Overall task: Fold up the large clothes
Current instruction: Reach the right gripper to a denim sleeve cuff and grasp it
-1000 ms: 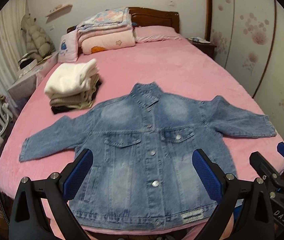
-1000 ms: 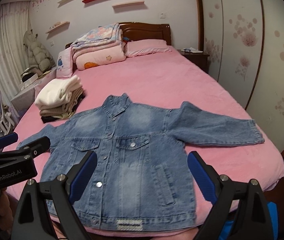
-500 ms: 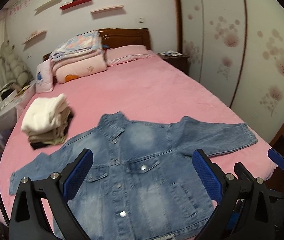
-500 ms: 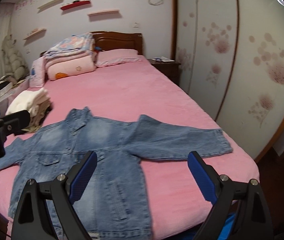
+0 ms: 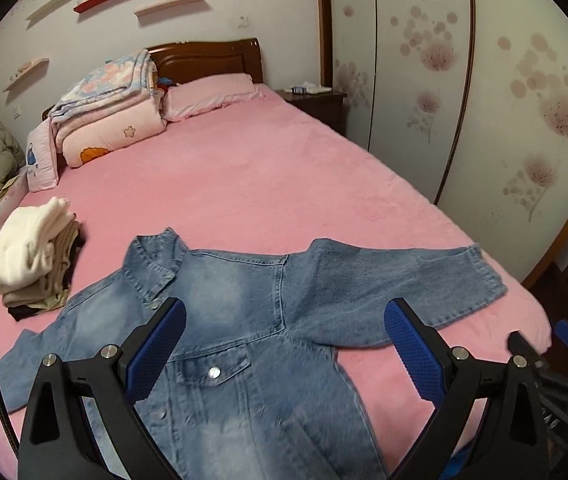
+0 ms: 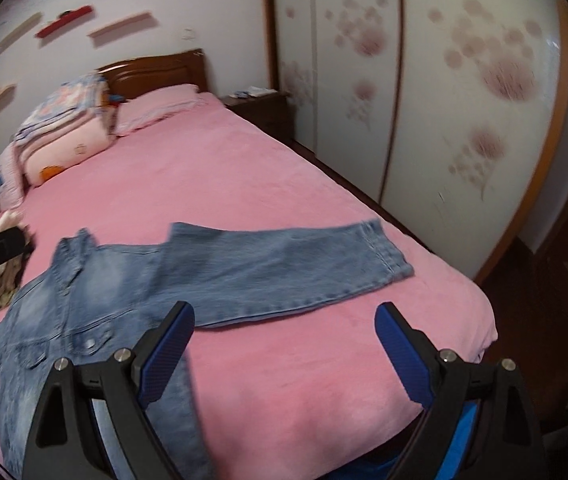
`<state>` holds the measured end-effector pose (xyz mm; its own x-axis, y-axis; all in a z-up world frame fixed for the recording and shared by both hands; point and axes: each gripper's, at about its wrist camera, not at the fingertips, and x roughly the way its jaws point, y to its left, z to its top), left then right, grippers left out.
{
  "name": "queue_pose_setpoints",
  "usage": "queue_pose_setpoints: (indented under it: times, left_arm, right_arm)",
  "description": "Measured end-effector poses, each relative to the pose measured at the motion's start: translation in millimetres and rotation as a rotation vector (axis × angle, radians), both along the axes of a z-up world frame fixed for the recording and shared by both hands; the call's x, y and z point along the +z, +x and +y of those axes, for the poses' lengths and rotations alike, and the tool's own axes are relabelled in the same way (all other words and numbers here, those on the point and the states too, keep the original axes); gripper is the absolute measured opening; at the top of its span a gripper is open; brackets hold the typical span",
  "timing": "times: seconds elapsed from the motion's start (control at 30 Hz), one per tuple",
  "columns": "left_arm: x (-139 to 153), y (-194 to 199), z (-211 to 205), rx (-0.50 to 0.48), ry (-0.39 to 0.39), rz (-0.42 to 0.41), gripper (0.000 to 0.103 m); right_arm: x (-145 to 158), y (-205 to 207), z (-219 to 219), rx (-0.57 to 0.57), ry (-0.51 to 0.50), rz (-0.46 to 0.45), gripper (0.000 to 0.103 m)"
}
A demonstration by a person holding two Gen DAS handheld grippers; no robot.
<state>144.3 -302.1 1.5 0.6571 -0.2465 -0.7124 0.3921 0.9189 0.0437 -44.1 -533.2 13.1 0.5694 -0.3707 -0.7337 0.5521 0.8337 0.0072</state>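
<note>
A blue denim jacket [image 5: 244, 320] lies flat, front up and buttoned, near the foot of the pink bed [image 5: 252, 184]. Its right sleeve [image 6: 284, 268] stretches out toward the bed's right edge. My left gripper [image 5: 284, 344] hovers open above the jacket's chest and right shoulder, holding nothing. My right gripper [image 6: 284, 344] hangs open over bare pink blanket just in front of the right sleeve, its left finger above the jacket's side. In the left wrist view the right gripper's tip [image 5: 563, 336] shows at the far right edge.
A stack of folded clothes [image 5: 32, 264] sits at the bed's left side beside the jacket. Folded quilts [image 5: 104, 112] and a pillow [image 5: 208, 96] lie by the headboard. Wardrobe doors [image 5: 483, 100] line the right wall. A nightstand [image 5: 315, 100] stands in the far corner.
Both grippers have swung to the right along the foot of the bed. The jacket slid left in both views and the right sleeve now lies ahead of the right gripper. The jacket itself has not moved.
</note>
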Motion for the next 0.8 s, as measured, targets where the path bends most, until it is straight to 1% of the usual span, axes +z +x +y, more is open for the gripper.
queue_pose_setpoints:
  times: [0.17, 0.23, 0.33, 0.47, 0.57, 0.73, 0.8]
  left_arm:
    - [-42, 32, -34, -0.019, -0.007, 0.031, 0.098]
    - [-59, 43, -50, -0.042, 0.002, 0.037, 0.096]
    - [-87, 56, -73, -0.084, 0.027, 0.067, 0.095]
    - [-115, 63, -97, -0.122, 0.047, 0.079, 0.095]
    - [-129, 65, -110, -0.143, 0.056, 0.091, 0.095]
    - [-148, 67, -130, -0.174, 0.046, 0.105, 0.095]
    - [-155, 68, -138, -0.181, 0.046, 0.119, 0.095]
  right_arm:
    - [-40, 16, -62, -0.11, 0.042, 0.043, 0.09]
    - [-54, 19, -82, -0.153, 0.066, 0.064, 0.087]
    - [-77, 23, -116, -0.222, 0.099, 0.085, 0.086]
    - [-99, 23, -144, -0.288, 0.131, 0.1, 0.086]
    - [-113, 21, -158, -0.319, 0.164, 0.105, 0.086]
    - [-139, 19, -180, -0.354, 0.259, 0.118, 0.086]
    - [-148, 22, -185, -0.357, 0.304, 0.109, 0.086]
